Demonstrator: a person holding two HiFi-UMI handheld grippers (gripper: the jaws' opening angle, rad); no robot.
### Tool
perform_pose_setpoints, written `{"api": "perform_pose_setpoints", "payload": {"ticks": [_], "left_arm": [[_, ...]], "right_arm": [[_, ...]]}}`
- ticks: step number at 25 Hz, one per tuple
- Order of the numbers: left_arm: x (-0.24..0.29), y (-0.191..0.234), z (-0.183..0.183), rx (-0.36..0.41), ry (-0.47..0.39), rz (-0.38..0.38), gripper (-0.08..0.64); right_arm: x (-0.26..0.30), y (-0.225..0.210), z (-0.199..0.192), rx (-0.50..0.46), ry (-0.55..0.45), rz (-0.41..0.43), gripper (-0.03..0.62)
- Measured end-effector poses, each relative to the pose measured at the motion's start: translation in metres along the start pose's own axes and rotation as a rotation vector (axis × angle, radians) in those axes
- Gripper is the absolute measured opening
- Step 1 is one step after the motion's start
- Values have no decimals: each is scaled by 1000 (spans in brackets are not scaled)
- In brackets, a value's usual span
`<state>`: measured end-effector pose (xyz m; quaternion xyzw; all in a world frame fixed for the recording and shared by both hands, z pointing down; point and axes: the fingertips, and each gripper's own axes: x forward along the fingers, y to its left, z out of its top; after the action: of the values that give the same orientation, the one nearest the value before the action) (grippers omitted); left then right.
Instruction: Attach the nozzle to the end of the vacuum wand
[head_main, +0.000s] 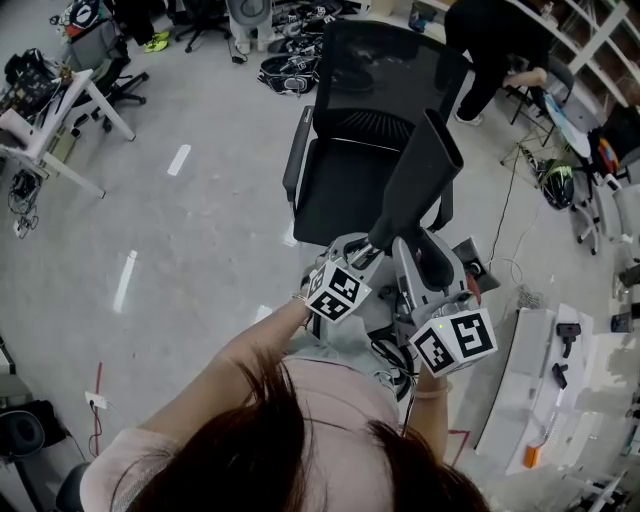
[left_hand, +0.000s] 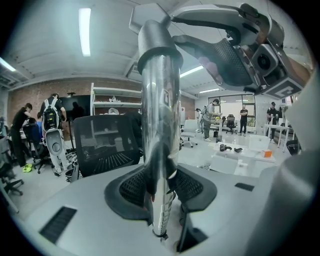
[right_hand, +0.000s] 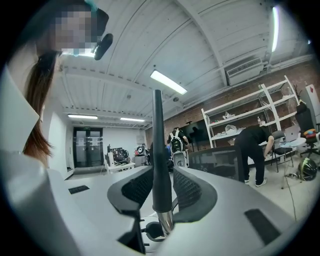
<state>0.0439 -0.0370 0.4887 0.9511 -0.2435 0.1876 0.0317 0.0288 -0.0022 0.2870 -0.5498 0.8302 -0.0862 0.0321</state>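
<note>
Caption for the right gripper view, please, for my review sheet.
Right gripper clamps the dark nozzle just above the chrome wand, with shelves behind.

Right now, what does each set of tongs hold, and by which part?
Left tongs: shiny metal wand tube, by its shaft. Right tongs: dark grey tapered plastic nozzle, at its base.

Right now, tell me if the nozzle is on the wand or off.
On, it seems: in the right gripper view the nozzle sleeves the wand with no gap.
</note>
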Motion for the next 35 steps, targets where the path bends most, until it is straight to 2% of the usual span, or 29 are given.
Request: {"api": "perform_pose_setpoints", "payload": {"ticks": [6, 17, 21, 26, 35], "left_arm": [[-11, 1, 1, -3, 2, 3, 149], [-34, 2, -4, 7, -8, -7, 149], [-39, 0, -4, 10, -6, -4, 149], [-39, -2, -7, 9, -11, 9, 149], [-31, -17, -5, -1, 3, 83, 149]], "right_arm": [[-17, 7, 8, 7, -28, -50, 118], [-58, 23, 25, 5, -112, -210, 118], [-69, 22, 27, 7, -117, -243, 118], [-73, 16, 23, -25, -110, -249, 118], [-101, -6, 23, -40, -80, -188, 117]]}}
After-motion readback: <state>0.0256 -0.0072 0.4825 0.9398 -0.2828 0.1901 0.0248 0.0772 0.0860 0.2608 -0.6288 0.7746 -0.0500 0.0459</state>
